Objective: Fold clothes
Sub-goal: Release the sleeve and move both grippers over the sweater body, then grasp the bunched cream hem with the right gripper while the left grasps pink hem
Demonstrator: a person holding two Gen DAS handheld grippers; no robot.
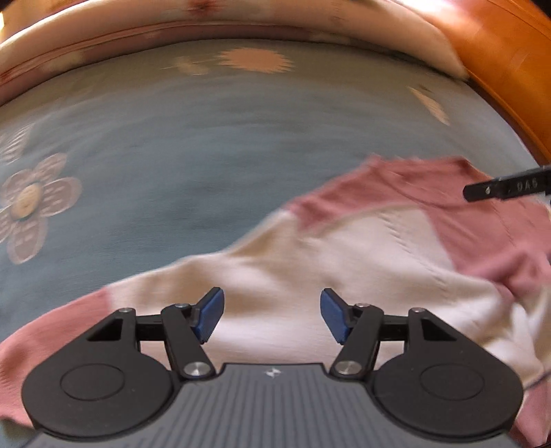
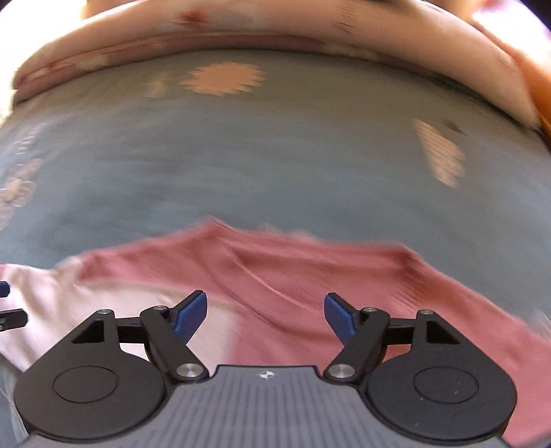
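Both tongs are hanging with their jaws spread and nothing clasped between the blue pads: the left gripper (image 1: pixel 272 318) is hovering over the cream panel of the garment (image 1: pixel 361 262), while the right gripper (image 2: pixel 266 317) is hovering over its pink part, straddling the seam where cream is giving way to pink. Taking the garment as the landmark, it is lying directly beneath and just ahead of both tools, spread fairly flat on the blue-grey flowered bedspread (image 1: pixel 206 155). In the left wrist view its long axis is running from a pink cuff at the near left, up through the cream middle, to the pink shoulder at the far right, where a black finger of the other tool is jutting in. So the left hand is sitting nearer the sleeve end and the right hand nearer the pink upper edge. Any pinch, I judge, is going to have to drop straight down onto cloth already under the pads. Beyond the garment's far edge the bedspread is stretching bare toward a pale patterned pillow (image 2: pixel 275 31), and an orange wooden bedframe (image 1: pixel 509 69) is curving past the garment's far right. Motion blur is softening every edge.
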